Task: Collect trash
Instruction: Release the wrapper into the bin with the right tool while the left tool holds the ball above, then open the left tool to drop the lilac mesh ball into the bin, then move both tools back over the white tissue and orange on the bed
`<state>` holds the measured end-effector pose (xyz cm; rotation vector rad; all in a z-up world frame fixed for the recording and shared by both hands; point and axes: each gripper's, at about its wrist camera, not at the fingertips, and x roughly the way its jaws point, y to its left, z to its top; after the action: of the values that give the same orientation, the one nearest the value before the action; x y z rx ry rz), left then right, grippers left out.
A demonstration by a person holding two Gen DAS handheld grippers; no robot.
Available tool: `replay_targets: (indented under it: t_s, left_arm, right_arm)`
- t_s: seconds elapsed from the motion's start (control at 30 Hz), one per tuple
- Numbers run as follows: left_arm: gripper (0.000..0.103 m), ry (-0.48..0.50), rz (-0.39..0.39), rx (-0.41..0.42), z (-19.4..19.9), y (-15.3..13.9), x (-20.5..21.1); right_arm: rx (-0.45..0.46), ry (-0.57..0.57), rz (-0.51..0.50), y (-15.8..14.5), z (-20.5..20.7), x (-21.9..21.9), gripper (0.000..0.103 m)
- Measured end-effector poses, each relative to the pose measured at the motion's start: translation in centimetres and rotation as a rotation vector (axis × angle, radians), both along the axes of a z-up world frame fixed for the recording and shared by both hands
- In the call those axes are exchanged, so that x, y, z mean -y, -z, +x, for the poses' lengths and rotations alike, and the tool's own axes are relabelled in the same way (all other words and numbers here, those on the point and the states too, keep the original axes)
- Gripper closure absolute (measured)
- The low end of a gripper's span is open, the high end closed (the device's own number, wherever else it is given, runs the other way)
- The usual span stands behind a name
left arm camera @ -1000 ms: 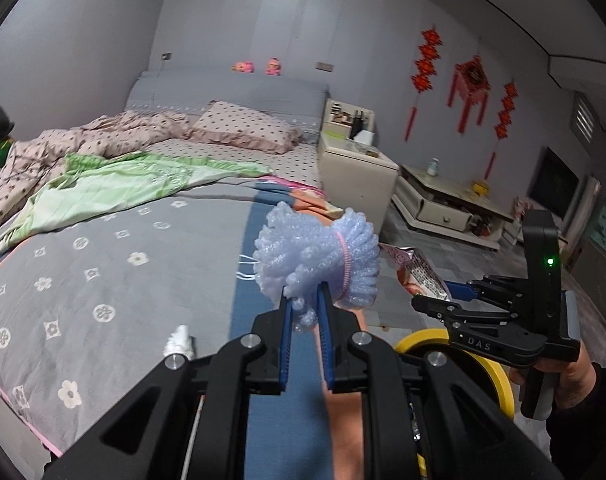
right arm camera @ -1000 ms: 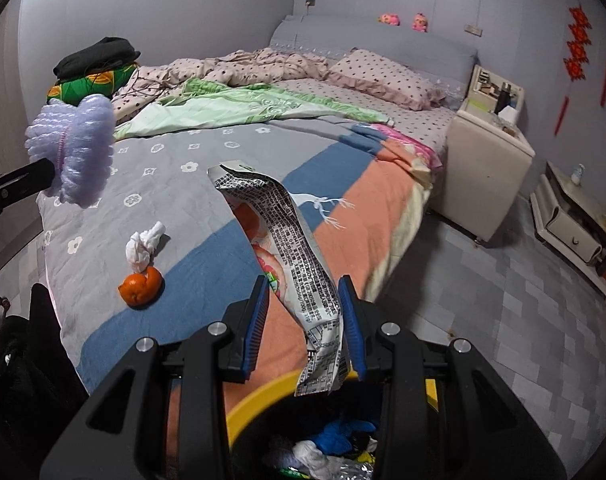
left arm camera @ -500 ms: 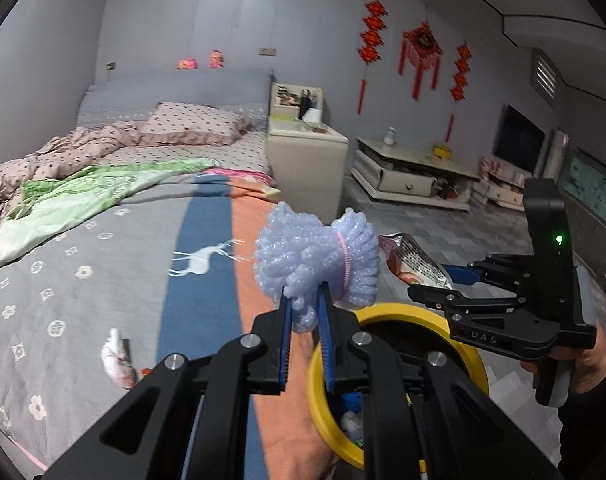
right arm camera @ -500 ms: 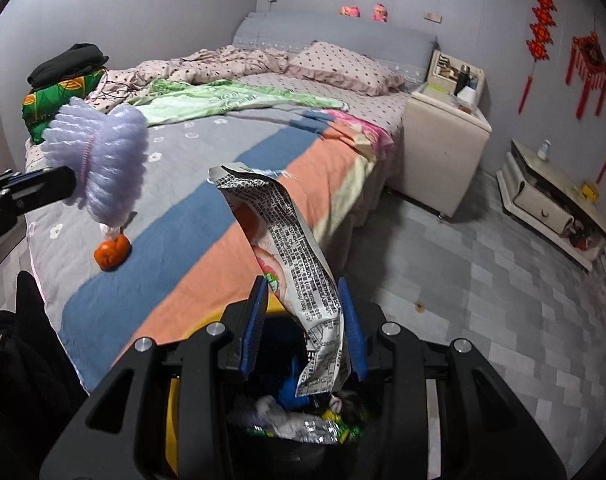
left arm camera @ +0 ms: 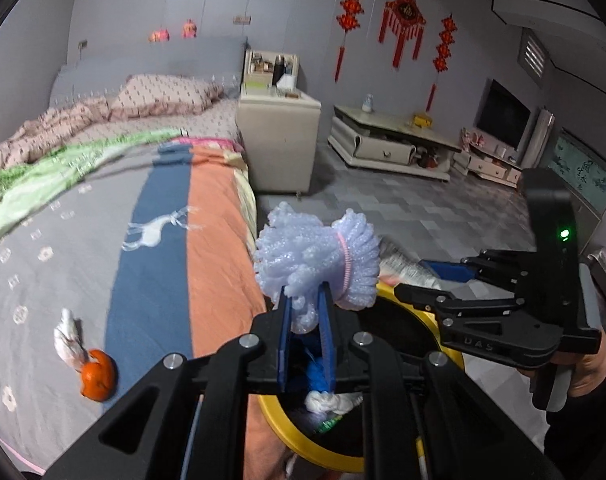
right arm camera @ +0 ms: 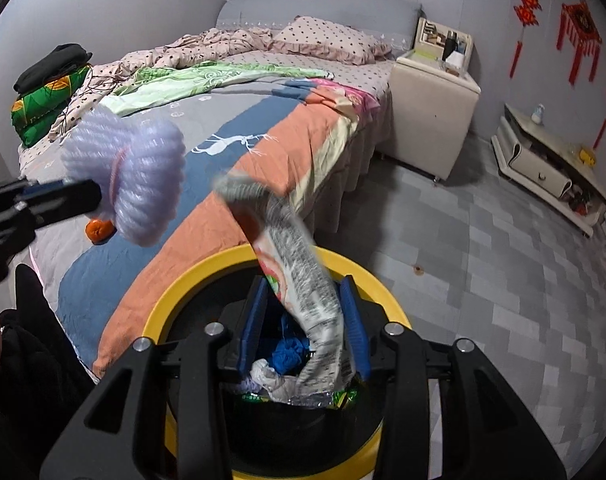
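Much of the bin [right arm camera: 207, 276] is hidden: in the right wrist view only the far arc of its yellow rim is seen, the rest being cut off by the right tool [right arm camera: 303, 326]; in the left wrist view the rim [left arm camera: 431, 320] is covered by both tools. The lower end of the wrapper [right arm camera: 299, 280] is lost among the trash in the bin, and the wrapper itself is blurred. The bed's near edge is cut off by the frame.

The foam net [left arm camera: 317, 260] is held clamped between the nearly closed jaws of the left tool [left arm camera: 306, 330], above the bin's rim beside the bed [left arm camera: 103, 240]. The right tool's jaws are opening; the wrapper is seen between them, apparently loose, hanging into the bin.

On the bed, a tissue [left arm camera: 69, 338] and an orange peel [left arm camera: 98, 374] are seen lying together, the peel partly hidden behind the net in the right wrist view.

Compared with a second ago, both tools have been brought over the bin, of which much more is now shown, and the wrapper has been let looser.
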<state>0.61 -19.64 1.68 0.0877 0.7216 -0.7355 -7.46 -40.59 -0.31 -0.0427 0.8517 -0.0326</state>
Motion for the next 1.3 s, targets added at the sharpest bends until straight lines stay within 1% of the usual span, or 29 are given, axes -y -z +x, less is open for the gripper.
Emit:
replay_targets:
  t_s: [0.07,0.13,0.2,0.23,0.3,0.33,0.37,0.4,0.43,0.5,0.6,0.67,0.8,0.87,1.03,1.17,1.3]
  left_arm:
    - [0.09,0.007,0.0,-0.036,0.3,0.6,0.3]
    - [0.09,0.008,-0.002,-0.063,0.6,1.0,0.4]
    - [0.088,0.012,-0.009,-0.068,0.7,1.2,0.5]
    - [0.086,0.007,-0.007,-0.061,0.8,1.3,0.5]
    - [0.066,-0.004,-0.009,-0.064,0.8,1.4,0.5]
    - [0.059,-0.013,-0.017,-0.077,1.0,1.5,0.3]
    - [0.047,-0.026,-0.023,-0.084,1.1,1.7,0.1]
    - [0.043,-0.034,-0.027,-0.087,1.2,1.7,-0.1]
    - [0.042,-0.042,-0.029,-0.091,1.3,1.8,-0.4]
    - [0.032,-0.061,-0.034,-0.11,1.9,2.2,-0.9]
    - [0.026,-0.082,-0.032,-0.127,2.5,2.6,-1.4]
    - [0.023,-0.107,-0.017,-0.113,2.9,2.8,-2.1]
    - [0.023,-0.147,0.008,-0.086,3.7,3.0,-3.6]
    - [0.023,-0.186,0.026,-0.058,4.3,3.3,-5.0]
    - [0.023,-0.277,0.036,-0.054,6.6,3.7,-9.3]
    - [0.023,-0.359,0.054,-0.062,8.8,4.7,-13.4]
    - [0.023,-0.421,0.067,-0.057,10.9,5.7,-16.8]
  right_arm:
    - [-0.002,0.001,0.004,0.1,-0.3,0.4,0.063]
    - [-0.004,0.002,0.001,0.1,-0.5,0.6,0.061]
    - [0.003,0.002,0.015,-0.2,-0.5,1.1,0.047]
    - [0.011,0.015,0.018,-0.4,-0.5,1.5,0.046]
    - [0.021,0.04,0.015,-0.7,-0.6,2.2,0.046]
    - [0.03,0.057,0.021,-0.9,-0.6,2.6,0.044]
    - [0.041,0.072,0.033,-1.2,-0.7,3.0,0.04]
    - [0.05,0.084,0.041,-1.4,-0.8,3.4,0.038]
    - [0.061,0.097,0.047,-1.6,-0.9,3.8,0.037]
    - [0.087,0.124,0.051,-2.2,-1.0,4.6,0.035]
    - [0.127,0.122,0.07,-3.0,-1.0,4.7,0.031]
    - [0.147,0.091,0.085,-3.3,-0.7,4.1,0.031]
    - [0.161,0.013,0.122,-3.4,0.2,2.0,0.031]
    - [0.161,-0.032,0.146,-3.3,1.0,0.8,0.031]
    - [0.151,-0.163,0.184,-2.7,3.6,-3.7,0.031]
    - [0.121,-0.243,0.218,-1.9,6.0,-7.2,0.031]
    - [0.062,-0.304,0.231,-0.2,8.3,-10.7,0.031]
